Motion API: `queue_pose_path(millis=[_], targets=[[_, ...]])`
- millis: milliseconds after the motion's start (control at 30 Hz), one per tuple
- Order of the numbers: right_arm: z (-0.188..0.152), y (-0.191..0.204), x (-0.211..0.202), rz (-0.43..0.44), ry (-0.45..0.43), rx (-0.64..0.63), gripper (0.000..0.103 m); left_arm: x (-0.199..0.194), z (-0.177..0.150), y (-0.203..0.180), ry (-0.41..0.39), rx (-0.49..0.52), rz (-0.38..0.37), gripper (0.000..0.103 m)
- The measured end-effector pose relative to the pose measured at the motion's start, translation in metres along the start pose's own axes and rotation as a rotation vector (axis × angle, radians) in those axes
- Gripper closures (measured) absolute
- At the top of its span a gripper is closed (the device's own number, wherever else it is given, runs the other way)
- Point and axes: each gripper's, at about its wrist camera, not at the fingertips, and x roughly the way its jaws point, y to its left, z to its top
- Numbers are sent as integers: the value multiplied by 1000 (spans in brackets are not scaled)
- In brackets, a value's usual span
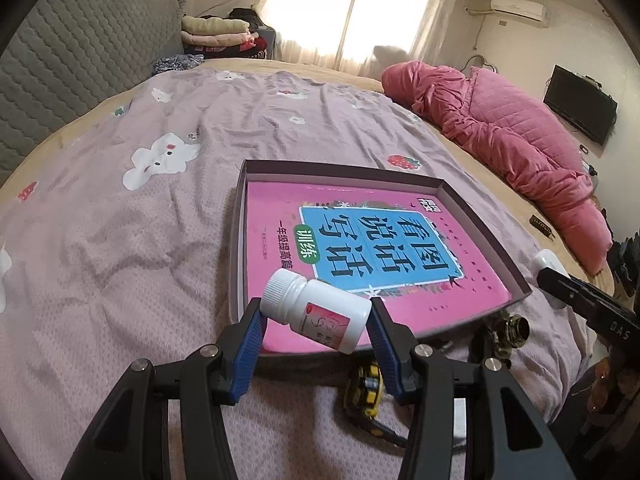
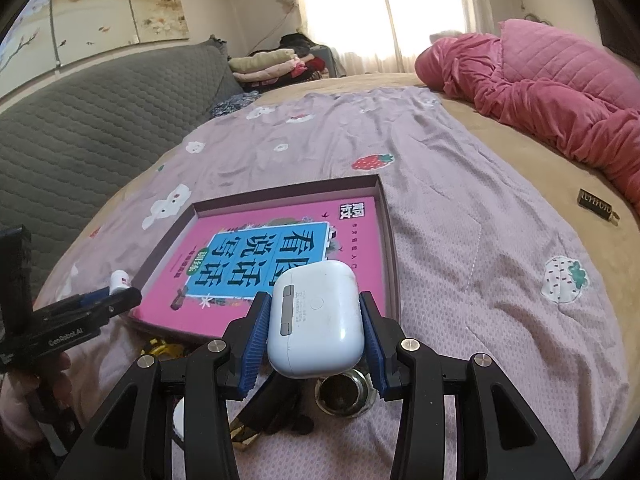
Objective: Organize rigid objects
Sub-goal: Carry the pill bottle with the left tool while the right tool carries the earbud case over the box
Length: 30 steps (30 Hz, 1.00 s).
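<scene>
**Two grippers, each holding one item at the near edge of a shallow box**

Bedspread [image 1: 120,240]: mauve cloth under everything. Box [image 1: 240,240]: shallow and dark-rimmed, just ahead of both grippers, with a pink book [image 1: 280,240] lying flat inside. Left gripper [image 1: 316,326]: jaws partly closed, clamping a white pill bottle [image 1: 316,312] crosswise, cap to the left, over the box's near edge. Right gripper [image 2: 314,328]: jaws closed on a white earbud case [image 2: 316,320] at the box's near right corner. Below the grippers: a yellow toy car [image 1: 366,392] and a metal fitting [image 2: 344,394].
</scene>
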Motion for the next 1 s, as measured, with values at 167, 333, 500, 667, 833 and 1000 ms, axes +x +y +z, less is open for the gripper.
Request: queue_pose_path(millis=[167, 333, 500, 667, 833, 1000], targets=[[3, -2, 4, 5, 0, 7, 59, 9, 1, -2, 5, 19, 21, 52], [7, -3, 9, 9, 1, 6, 59, 18, 2, -3, 15, 28, 30, 52], [10, -4, 12, 7, -2, 11, 59, 24, 4, -2, 20, 26, 33, 52], [13, -7, 14, 5, -8, 14, 59, 31, 4, -2, 36, 25, 33, 52], [16, -7, 18, -1, -6, 7, 59, 37, 5, -5, 49, 42, 32, 52], [16, -7, 21, -8, -5, -5, 59, 41, 4, -7, 63, 55, 35, 52]])
